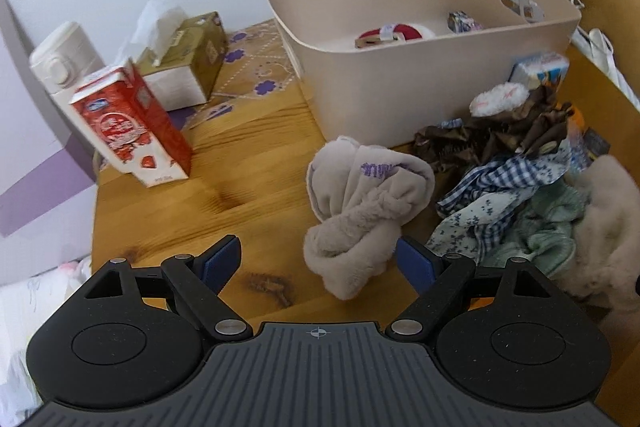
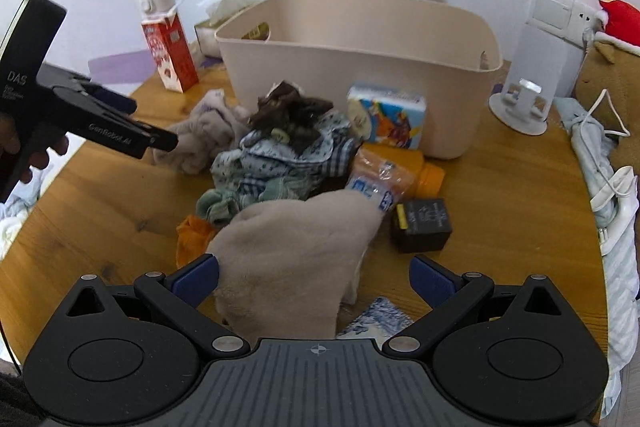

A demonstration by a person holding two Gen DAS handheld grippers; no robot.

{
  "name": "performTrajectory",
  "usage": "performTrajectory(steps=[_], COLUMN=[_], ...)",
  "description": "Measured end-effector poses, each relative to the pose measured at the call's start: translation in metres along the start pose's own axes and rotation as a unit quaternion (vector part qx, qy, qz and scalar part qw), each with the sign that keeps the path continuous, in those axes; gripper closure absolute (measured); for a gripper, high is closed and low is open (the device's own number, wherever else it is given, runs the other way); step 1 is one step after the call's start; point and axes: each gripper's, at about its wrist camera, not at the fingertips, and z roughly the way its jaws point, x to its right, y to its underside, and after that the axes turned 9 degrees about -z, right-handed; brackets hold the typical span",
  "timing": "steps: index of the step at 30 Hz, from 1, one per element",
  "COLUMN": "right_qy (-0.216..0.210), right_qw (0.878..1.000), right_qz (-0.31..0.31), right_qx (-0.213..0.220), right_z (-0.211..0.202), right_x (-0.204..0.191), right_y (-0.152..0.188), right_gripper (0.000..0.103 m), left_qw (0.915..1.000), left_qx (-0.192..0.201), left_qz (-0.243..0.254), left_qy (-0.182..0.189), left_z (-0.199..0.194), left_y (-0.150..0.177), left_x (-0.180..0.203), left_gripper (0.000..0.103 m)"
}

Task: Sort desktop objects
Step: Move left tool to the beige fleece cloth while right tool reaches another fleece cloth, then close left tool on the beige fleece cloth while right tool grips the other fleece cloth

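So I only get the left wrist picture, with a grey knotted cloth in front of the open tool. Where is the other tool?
Observer: The right tool is open too, and a beige fluffy cloth lies between its fingers, not gripped.
Operator: Is anything hiding on the far side of that clothes pile?
Observer: An orange bottle lies on its side near the corner of the bin.
Operator: And further right, past the bin?
Observer: A white stand with a round base sits on the table there.
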Motion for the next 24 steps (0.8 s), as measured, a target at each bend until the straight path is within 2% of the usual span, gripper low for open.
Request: performTrajectory(steps=[4, 6, 8, 10, 13, 14, 15, 16, 17, 18, 20, 24], right_qy=[-0.003, -0.006, -0.013, -0.023, -0.048, -0.058, -0.07, -0.081, -0.086, -0.09, -0.095, -0.101], right_qw=[1.0, 1.0, 0.999, 0.999, 0.997, 0.996, 0.995, 0.994, 0.994, 0.994, 0.994, 0.994], right_qz=[0.016, 0.025, 0.035, 0.044, 0.061, 0.066, 0.069, 0.068, 0.064, 0.057, 0.039, 0.014], right_qx=[-0.009, -0.016, -0.018, -0.019, -0.022, -0.022, -0.023, -0.027, -0.03, -0.032, -0.034, -0.031], right_z=[0.011, 0.015, 0.019, 0.022, 0.026, 0.026, 0.027, 0.028, 0.028, 0.028, 0.026, 0.018], right_x=[0.002, 0.003, 0.006, 0.008, 0.013, 0.014, 0.016, 0.016, 0.015, 0.014, 0.013, 0.013], right_y=[-0.003, -0.004, -0.005, -0.005, -0.004, -0.004, -0.004, -0.004, -0.005, -0.005, -0.006, -0.008], right_gripper=[0.0, 0.0, 0.0, 0.003, 0.017, 0.029, 0.035, 0.05, 0.059, 0.063, 0.08, 0.086], left_qw=[0.9997, 0.9994, 0.999, 0.9988, 0.9987, 0.9987, 0.9986, 0.9985, 0.9984, 0.9984, 0.9985, 0.9989], left_qx=[-0.016, -0.021, -0.031, -0.031, -0.028, -0.031, -0.035, -0.038, -0.041, -0.043, -0.044, -0.04], left_qz=[0.007, 0.009, 0.01, 0.012, 0.016, 0.016, 0.014, 0.012, 0.01, 0.008, 0.002, -0.01], left_qy=[0.015, 0.025, 0.032, 0.036, 0.04, 0.038, 0.037, 0.037, 0.037, 0.035, 0.032, 0.02], left_z=[0.014, 0.02, 0.024, 0.026, 0.026, 0.027, 0.027, 0.026, 0.026, 0.025, 0.021, 0.012], left_y=[0.0, 0.0, 0.001, 0.001, 0.002, 0.002, 0.002, 0.002, 0.003, 0.003, 0.004, 0.004], left_x=[0.0, 0.001, 0.001, 0.003, 0.004, 0.004, 0.004, 0.004, 0.003, 0.003, 0.002, 0.003], left_gripper=[0.019, 0.048, 0.054, 0.055, 0.063, 0.067, 0.07, 0.071, 0.075, 0.079, 0.083, 0.086])
